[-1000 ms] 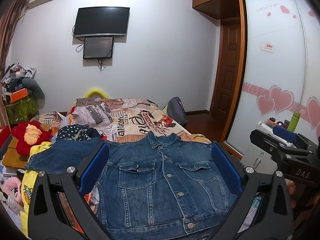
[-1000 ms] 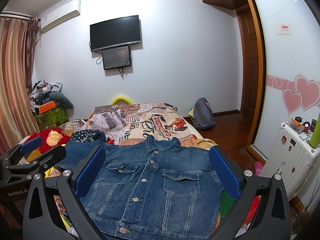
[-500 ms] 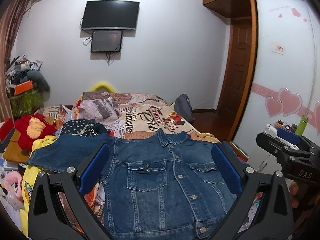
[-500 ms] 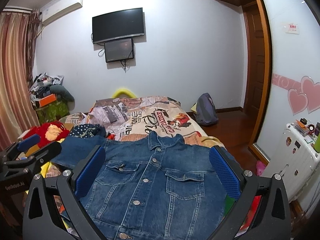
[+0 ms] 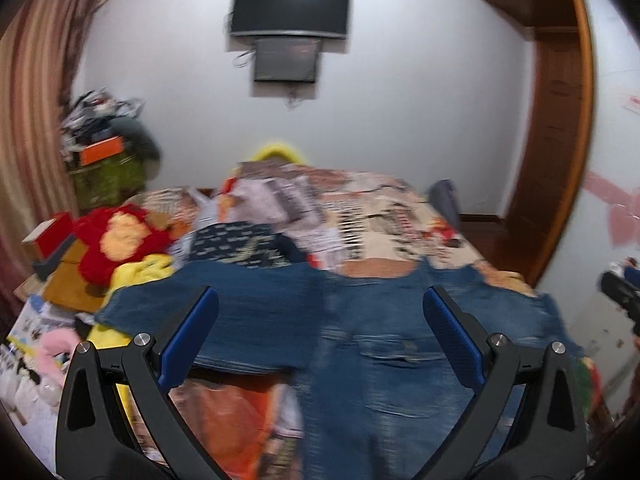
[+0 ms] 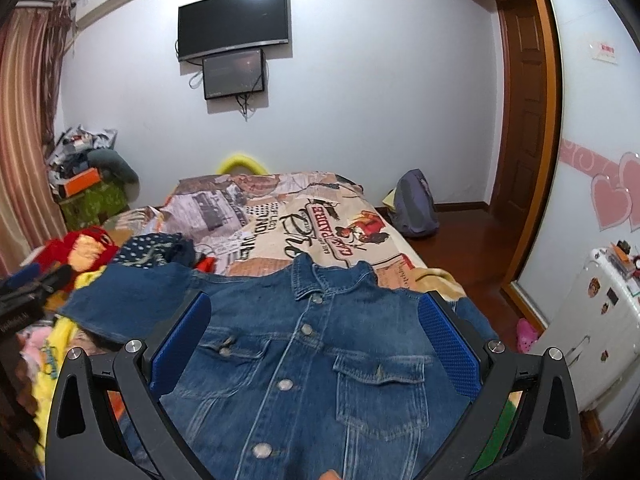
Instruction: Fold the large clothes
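A blue denim jacket [image 6: 312, 360] lies spread face up on the near end of the bed, collar toward the far wall, buttons closed. Its left sleeve [image 6: 120, 304] stretches out to the left. In the blurred left wrist view the denim jacket [image 5: 380, 340] fills the lower middle, its sleeve [image 5: 224, 312] lying between the blue pads. My left gripper [image 5: 320, 344] is open above the sleeve and left half. My right gripper [image 6: 312, 344] is open above the jacket's chest, nothing between its fingers. The other gripper [image 6: 24, 300] shows at the left edge.
The bed has a printed cover [image 6: 304, 220]. A red and yellow plush toy [image 6: 84, 248], a dotted dark garment [image 6: 156, 252] and yellow cloth [image 5: 136, 276] pile at the left. A white suitcase [image 6: 592, 320] stands right; a backpack [image 6: 414, 208] sits on the wooden floor.
The left wrist view has swung left with motion blur, so the sleeve now lies between its pads. The right gripper has come lower and nearer over the jacket's chest.
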A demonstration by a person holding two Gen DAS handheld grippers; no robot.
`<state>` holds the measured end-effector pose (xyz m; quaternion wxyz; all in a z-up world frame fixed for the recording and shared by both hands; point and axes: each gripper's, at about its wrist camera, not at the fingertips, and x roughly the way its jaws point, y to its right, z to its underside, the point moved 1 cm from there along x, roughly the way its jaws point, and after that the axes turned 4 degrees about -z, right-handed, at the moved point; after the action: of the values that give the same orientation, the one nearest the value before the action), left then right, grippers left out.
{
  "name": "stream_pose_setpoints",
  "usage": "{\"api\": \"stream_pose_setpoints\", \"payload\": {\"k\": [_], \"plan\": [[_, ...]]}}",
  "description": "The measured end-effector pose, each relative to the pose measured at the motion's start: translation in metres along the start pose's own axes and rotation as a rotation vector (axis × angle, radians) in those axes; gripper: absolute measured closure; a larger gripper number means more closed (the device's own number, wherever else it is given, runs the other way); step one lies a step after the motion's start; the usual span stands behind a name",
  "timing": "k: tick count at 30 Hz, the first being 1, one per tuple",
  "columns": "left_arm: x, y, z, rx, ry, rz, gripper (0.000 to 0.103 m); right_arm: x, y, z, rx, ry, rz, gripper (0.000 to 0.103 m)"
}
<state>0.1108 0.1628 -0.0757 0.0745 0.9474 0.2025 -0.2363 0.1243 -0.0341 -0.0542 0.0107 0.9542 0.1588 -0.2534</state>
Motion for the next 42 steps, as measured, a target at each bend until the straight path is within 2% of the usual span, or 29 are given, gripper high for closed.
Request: {"api": "stream_pose_setpoints", "payload": {"k": [5,14,17,21,24,25,29,31,33,37,42], "plan": [[0.047,-0.075,0.007,-0.148,-0.109,-0.045,0.0,0.031,0.001,0.0,-0.018,-0.055,0.011,0.0],[0.134,-0.207,0.06,-0.5,-0.376,-0.004,0.0,0.08,0.009,0.017,0.072,-0.209,-0.038,0.0],[0.151,-0.235,0.08,-0.61,-0.427,0.038,0.002,0.09,0.008,0.022,0.084,-0.249,-0.033,0.0],[0.177,-0.266,0.105,-0.799,-0.466,0.151,0.013,0.099,0.007,0.026,0.083,-0.276,-0.012,0.0],[0.19,-0.283,0.114,-0.875,-0.457,0.159,0.016,0.102,0.005,0.026,0.081,-0.291,0.001,0.0],[0.194,-0.287,0.116,-0.89,-0.452,0.154,0.02,0.106,0.005,0.026,0.078,-0.291,0.003,0.0],[0.207,-0.294,0.112,-0.89,-0.439,0.129,0.034,0.109,0.0,0.025,0.048,-0.297,0.027,0.0],[0.214,-0.295,0.106,-0.852,-0.439,0.077,0.048,0.111,-0.001,0.025,0.033,-0.298,0.035,0.0],[0.222,-0.298,0.098,-0.81,-0.431,0.017,0.058,0.111,-0.002,0.024,0.02,-0.297,0.04,0.0],[0.224,-0.295,0.079,-0.705,-0.415,-0.099,0.084,0.11,-0.006,0.023,0.001,-0.294,0.048,0.0],[0.194,-0.273,0.031,-0.626,-0.275,-0.048,0.088,0.106,-0.004,0.021,0.004,-0.285,0.048,0.0]]}}
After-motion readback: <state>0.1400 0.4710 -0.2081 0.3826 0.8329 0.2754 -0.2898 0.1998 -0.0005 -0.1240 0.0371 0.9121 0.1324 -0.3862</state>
